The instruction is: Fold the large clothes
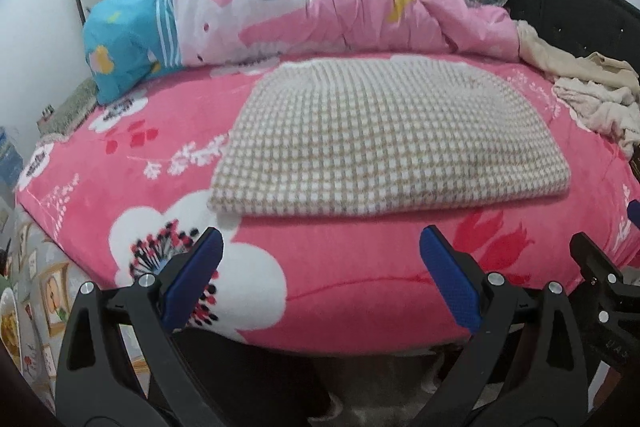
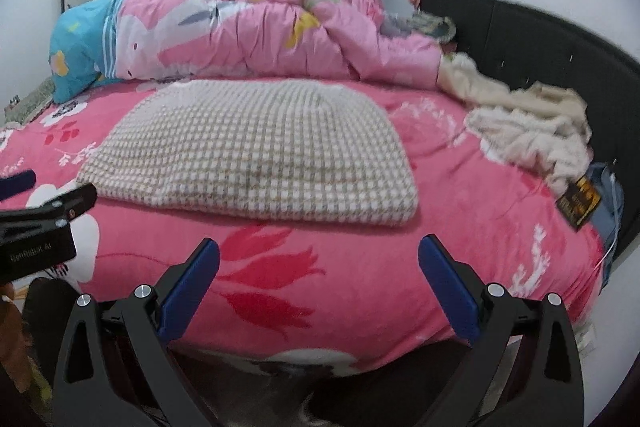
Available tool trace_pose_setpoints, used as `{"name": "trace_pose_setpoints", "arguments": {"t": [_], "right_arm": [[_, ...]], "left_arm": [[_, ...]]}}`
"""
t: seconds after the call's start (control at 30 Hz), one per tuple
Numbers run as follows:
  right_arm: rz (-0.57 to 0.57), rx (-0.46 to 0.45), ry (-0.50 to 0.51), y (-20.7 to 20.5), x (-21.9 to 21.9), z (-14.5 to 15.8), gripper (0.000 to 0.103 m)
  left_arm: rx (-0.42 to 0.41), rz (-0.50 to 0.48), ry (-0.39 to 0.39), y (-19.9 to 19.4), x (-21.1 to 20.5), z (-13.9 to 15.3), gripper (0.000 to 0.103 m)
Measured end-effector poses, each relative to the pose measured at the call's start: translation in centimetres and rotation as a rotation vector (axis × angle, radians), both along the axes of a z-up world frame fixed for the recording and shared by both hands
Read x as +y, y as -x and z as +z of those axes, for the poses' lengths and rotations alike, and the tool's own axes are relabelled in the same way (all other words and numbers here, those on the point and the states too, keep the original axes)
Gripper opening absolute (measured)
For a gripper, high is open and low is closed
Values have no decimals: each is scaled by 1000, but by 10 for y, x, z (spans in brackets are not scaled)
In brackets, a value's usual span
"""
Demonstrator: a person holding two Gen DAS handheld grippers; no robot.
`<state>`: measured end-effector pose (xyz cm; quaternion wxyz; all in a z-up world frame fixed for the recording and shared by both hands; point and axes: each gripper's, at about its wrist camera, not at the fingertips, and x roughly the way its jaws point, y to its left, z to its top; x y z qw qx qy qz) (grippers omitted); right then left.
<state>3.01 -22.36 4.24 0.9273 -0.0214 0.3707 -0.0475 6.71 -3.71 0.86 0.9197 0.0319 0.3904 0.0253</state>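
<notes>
A beige-and-white checked garment (image 1: 376, 143) (image 2: 256, 151) lies folded into a flat rectangle on the pink flowered bed cover (image 1: 120, 163) (image 2: 472, 187). My left gripper (image 1: 320, 247) hovers open over the bed's near edge, short of the garment's front edge, nothing between its blue pads. My right gripper (image 2: 320, 259) is also open and empty, near the bed's front edge below the garment's right corner. The right gripper (image 1: 600, 251) shows at the right border of the left wrist view. The left gripper (image 2: 44, 203) shows at the left border of the right wrist view.
A bunched pink quilt (image 1: 320, 7) (image 2: 260, 31) with a blue end fills the back of the bed. Cream clothes (image 1: 592, 91) (image 2: 528, 127) are heaped at the right by the black headboard (image 2: 540, 43). Denim with a label (image 2: 588, 203) lies at the right edge.
</notes>
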Motion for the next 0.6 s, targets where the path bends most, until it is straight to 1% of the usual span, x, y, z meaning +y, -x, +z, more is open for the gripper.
{"name": "trace_pose_setpoints", "arguments": {"t": [0.2,0.47,0.6], "right_arm": [[-9,11,-19,-5,-3,2,97],[4,31,-47,-14,1,1,97],[10,37,-44,-16,3,0,97]], "left_arm": [[54,10,10,-6,-5,-9,95],[80,19,5,-10,-6,-14,95],[86,20,4,-10,-5,-16,95]]}}
